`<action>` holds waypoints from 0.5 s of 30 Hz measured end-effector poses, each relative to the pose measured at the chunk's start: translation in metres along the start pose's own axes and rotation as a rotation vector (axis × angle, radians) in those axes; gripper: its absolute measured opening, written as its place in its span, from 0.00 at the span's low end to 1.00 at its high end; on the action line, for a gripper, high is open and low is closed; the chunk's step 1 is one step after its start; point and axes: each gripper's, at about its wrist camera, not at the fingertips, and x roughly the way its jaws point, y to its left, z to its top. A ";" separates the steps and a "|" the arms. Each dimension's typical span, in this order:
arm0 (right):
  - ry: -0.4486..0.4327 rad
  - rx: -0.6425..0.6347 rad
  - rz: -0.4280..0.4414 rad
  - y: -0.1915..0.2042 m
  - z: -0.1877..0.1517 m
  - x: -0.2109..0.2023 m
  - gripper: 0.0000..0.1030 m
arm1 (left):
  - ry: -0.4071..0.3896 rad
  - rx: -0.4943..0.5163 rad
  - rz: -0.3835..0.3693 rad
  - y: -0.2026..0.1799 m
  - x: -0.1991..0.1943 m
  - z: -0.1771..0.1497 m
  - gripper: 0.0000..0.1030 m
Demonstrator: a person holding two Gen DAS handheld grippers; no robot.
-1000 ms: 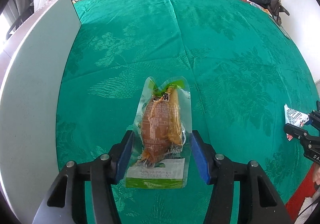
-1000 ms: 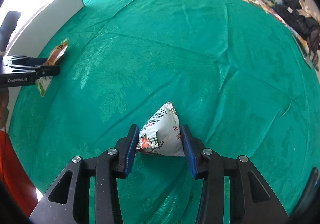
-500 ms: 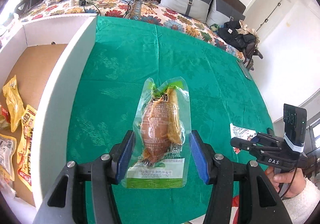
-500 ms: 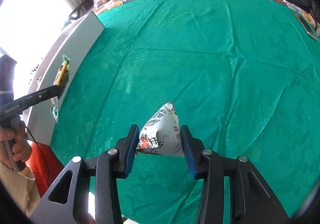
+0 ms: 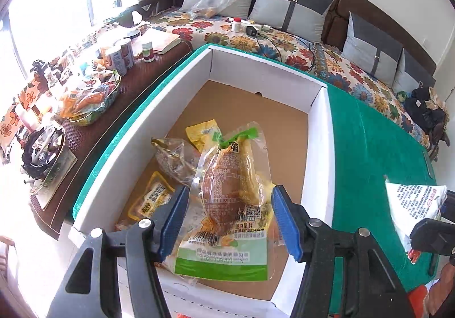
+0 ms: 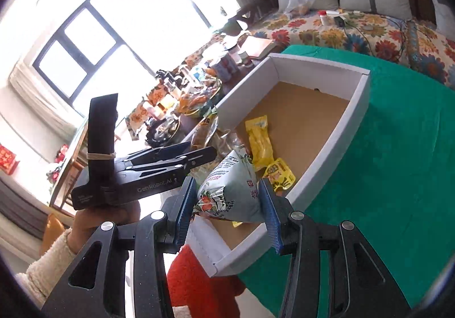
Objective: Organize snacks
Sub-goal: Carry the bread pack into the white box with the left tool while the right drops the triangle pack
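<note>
You're at the drop step; left claw (image 5: pixel 227 218) grips the clear meat pouch (image 5: pixel 230 193) over the box (image 5: pixel 318 130); right claw (image 6: pixel 226 210) clamps the white bag (image 6: pixel 230 193) at its near wall; release left first.

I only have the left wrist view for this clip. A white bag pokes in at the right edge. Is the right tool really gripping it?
Observer: Yes. The right wrist view shows the white bag pinched between both blue pads of the right tool.
Reviewer: In my view the left tool's pouch covers the packs in the box. Is it touching them?
Observer: It doesn't look so. Seen side-on, the pouch sticks up past the tips of the left tool, apart from the yellow pack lying on the floor of the box.
</note>
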 end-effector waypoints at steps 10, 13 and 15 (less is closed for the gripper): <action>0.055 -0.057 -0.139 0.002 -0.010 0.034 0.74 | -0.084 0.079 0.160 -0.002 -0.017 -0.035 0.83; 0.043 -0.098 -0.200 0.004 -0.009 0.031 0.79 | -0.148 0.111 0.220 -0.023 -0.039 -0.035 0.85; 0.041 -0.110 -0.231 0.005 -0.007 0.030 0.84 | -0.167 0.119 0.282 -0.033 -0.051 -0.034 0.99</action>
